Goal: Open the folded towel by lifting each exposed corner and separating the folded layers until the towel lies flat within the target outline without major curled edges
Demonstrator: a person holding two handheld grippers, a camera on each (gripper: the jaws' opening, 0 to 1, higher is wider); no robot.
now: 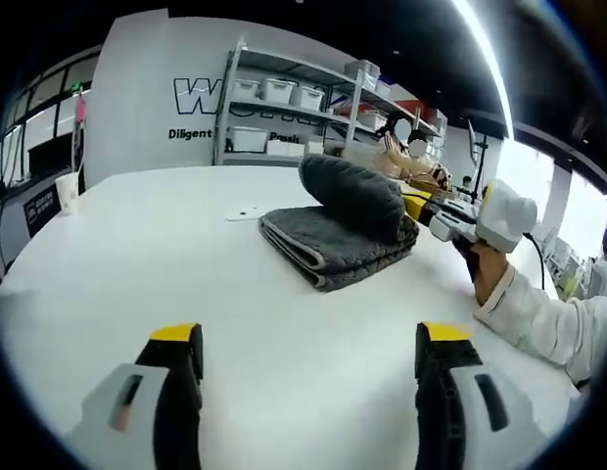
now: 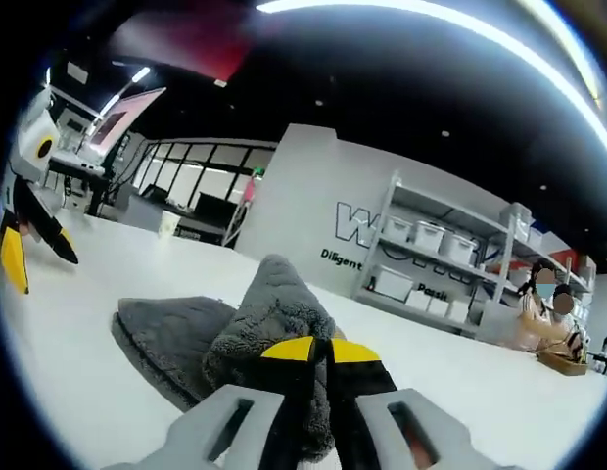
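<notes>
Pinching a raised fold of the dark grey, plush folded towel (image 2: 269, 328), the right gripper (image 2: 314, 350) was seen at the bottom centre of the right gripper view with its yellow-tipped jaws closed together on the fabric. The grip appeared to have been taken on an upper layer so that it could be peeled away from the layers beneath, which is judged to be the step in hand. In the left gripper view the towel (image 1: 338, 225) lay at the centre of the frame on the white worktop (image 1: 166, 264), its lower layers stacked flat while the top layer was lifted into a rounded hump towards the right of the frame, where the right gripper (image 1: 421, 208) entered, held by a hand in a white sleeve (image 1: 538, 318). The left gripper (image 1: 308, 338) was held at the bottom of that view, well short of the towel, its jaws set wide apart with nothing between them; it is judged to have been kept ready to steady or take another corner. No target outline could be made out on the worktop. The unfolding was judged barely begun, most layers being folded. Grey metal shelving with white bins (image 1: 284, 108) was seen at the upper centre of the frame.
</notes>
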